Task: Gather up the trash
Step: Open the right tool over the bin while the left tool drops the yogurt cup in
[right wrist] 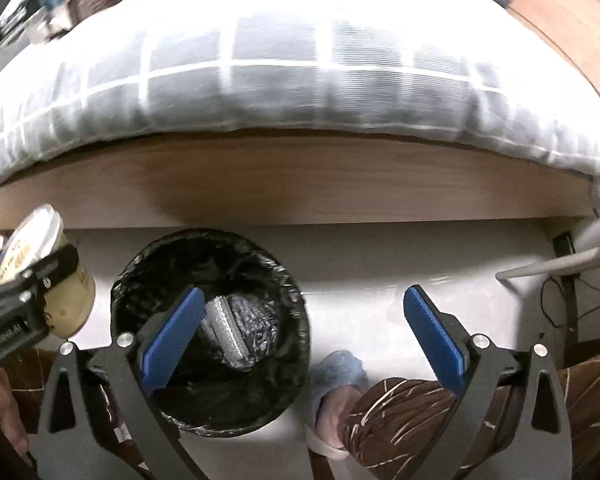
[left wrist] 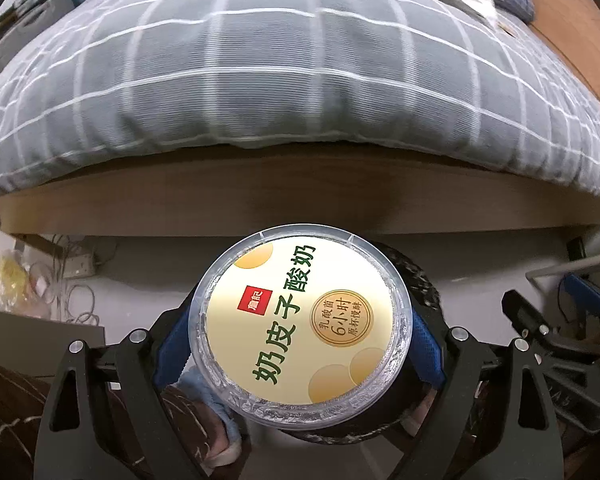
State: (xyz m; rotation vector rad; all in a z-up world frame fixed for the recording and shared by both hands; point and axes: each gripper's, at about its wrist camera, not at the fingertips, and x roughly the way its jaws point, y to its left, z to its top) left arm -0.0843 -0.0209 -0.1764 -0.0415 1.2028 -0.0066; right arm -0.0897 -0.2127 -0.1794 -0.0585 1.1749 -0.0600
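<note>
The left gripper [left wrist: 300, 344] is clamped on the yogurt cup [left wrist: 304, 328], above the bin's [right wrist: 210, 332] edge. The right gripper [right wrist: 304, 332] stands wide apart, empty. Released off-centre, the cup may hit the rim and fall outside.

Checked bedding [left wrist: 292, 80], wooden bed frame [left wrist: 300, 196]

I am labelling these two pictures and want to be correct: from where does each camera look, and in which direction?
Left wrist: on the left gripper, facing steeply down at the yogurt cup it holds, bin beneath; a slippered foot shows.
Right wrist: on the right gripper, jaws open, above the trash bin; patterned trouser legs and a foot show.
Shared: cup, bin, bed with checked duvet.
</note>
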